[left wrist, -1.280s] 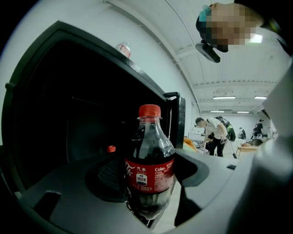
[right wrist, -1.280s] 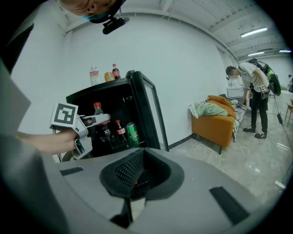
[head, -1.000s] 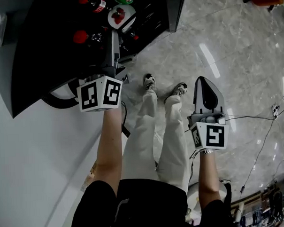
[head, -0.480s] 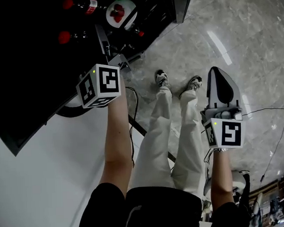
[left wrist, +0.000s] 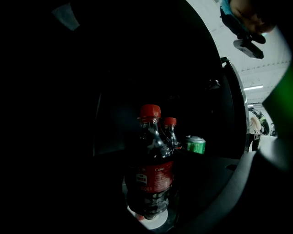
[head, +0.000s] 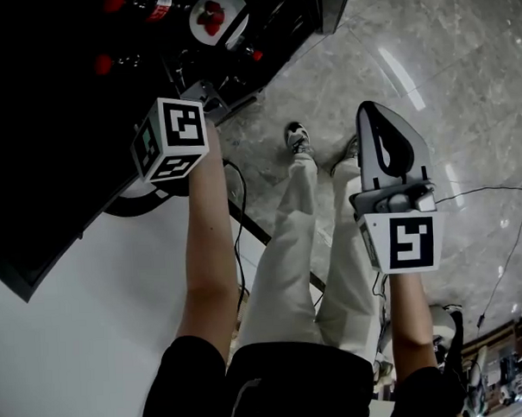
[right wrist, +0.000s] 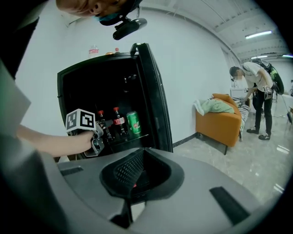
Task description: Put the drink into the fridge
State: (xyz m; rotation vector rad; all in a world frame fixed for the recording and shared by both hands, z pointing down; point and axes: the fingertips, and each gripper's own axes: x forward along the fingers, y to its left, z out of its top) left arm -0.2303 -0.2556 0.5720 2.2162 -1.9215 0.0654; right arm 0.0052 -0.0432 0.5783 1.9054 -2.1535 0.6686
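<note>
A cola bottle (left wrist: 151, 173) with a red cap and red label stands upright inside the dark fridge (right wrist: 153, 100), over a white disc (left wrist: 155, 223). It fills the middle of the left gripper view. My left gripper (right wrist: 101, 135) reaches into the fridge shelf, its jaws standing wide at that bottle's (right wrist: 102, 127) sides. Behind it are a second cola bottle (left wrist: 170, 132) and a green can (left wrist: 195, 145). The left gripper (head: 200, 87) points into the fridge in the head view. My right gripper (head: 373, 114) hangs over the floor, jaws together and empty.
The fridge door stands open toward the right. My own legs (head: 297, 245) are below on the marble floor, with cables (head: 494, 210) at the right. An orange sofa (right wrist: 219, 121) and a person (right wrist: 258, 91) stand farther off to the right.
The right gripper has risen and come nearer the head camera. The left gripper has shifted slightly up and left, staying at the fridge shelf.
</note>
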